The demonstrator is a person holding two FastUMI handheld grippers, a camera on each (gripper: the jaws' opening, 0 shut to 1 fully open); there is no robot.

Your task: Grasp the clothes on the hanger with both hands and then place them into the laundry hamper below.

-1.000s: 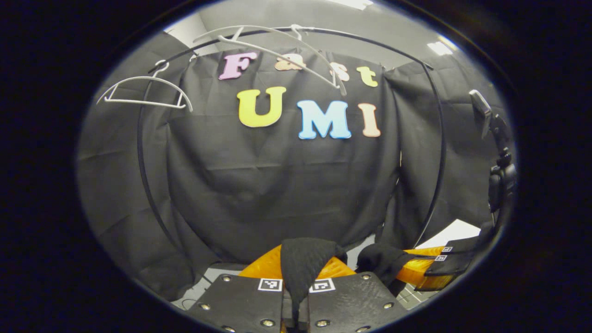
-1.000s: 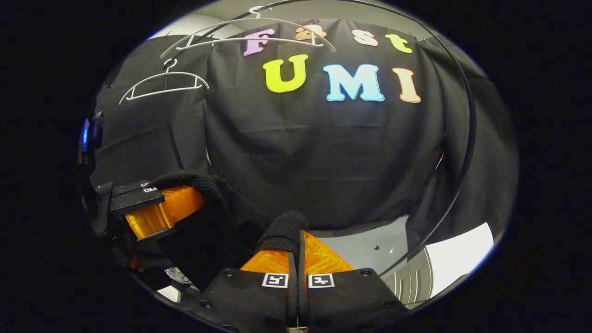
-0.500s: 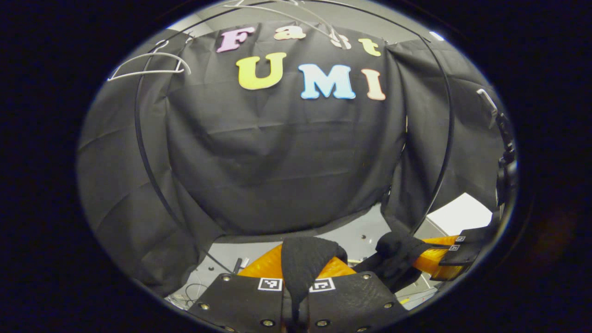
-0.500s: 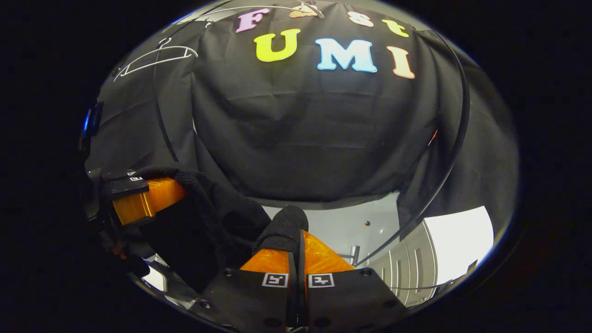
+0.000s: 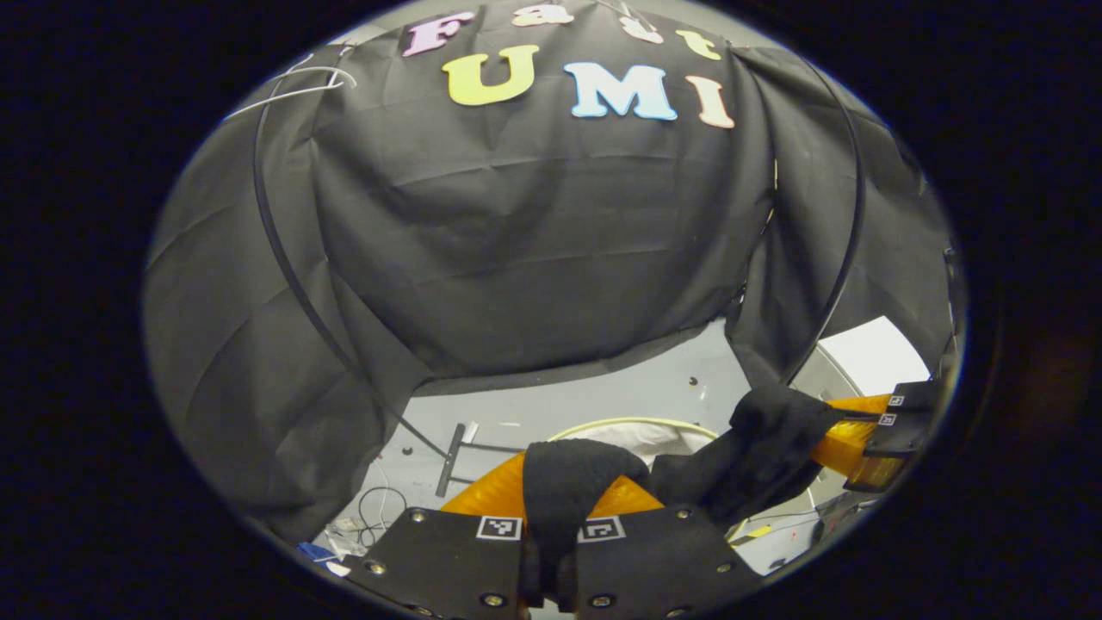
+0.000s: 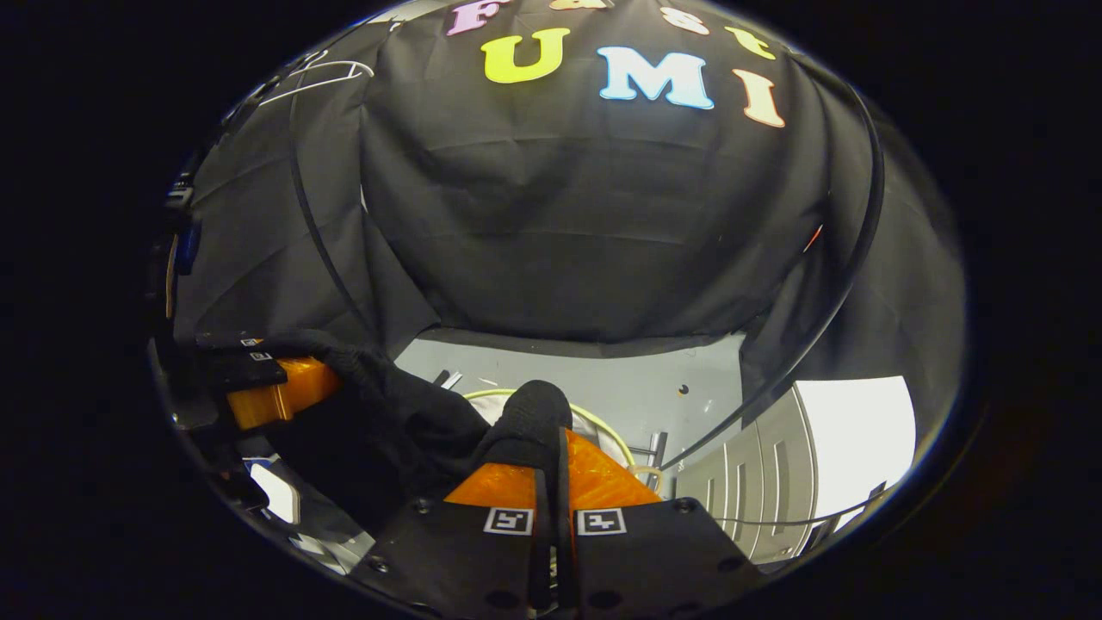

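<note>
We hold the soft, limp black garment [image 5: 560, 482] pinched in both the left gripper [image 5: 555, 504] and the right gripper [image 6: 551, 448], low centre; it sags between, light.

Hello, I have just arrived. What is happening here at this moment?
A person is working with two handheld grippers, and both hold one black garment stretched between them. The left gripper has its fingers pressed on one bunched end, and the right gripper pinches the other end. The garment is off the white hangers high on the rack. The round rim of the laundry hamper shows just below the grippers, so the garment is not dropped in yet.
</note>
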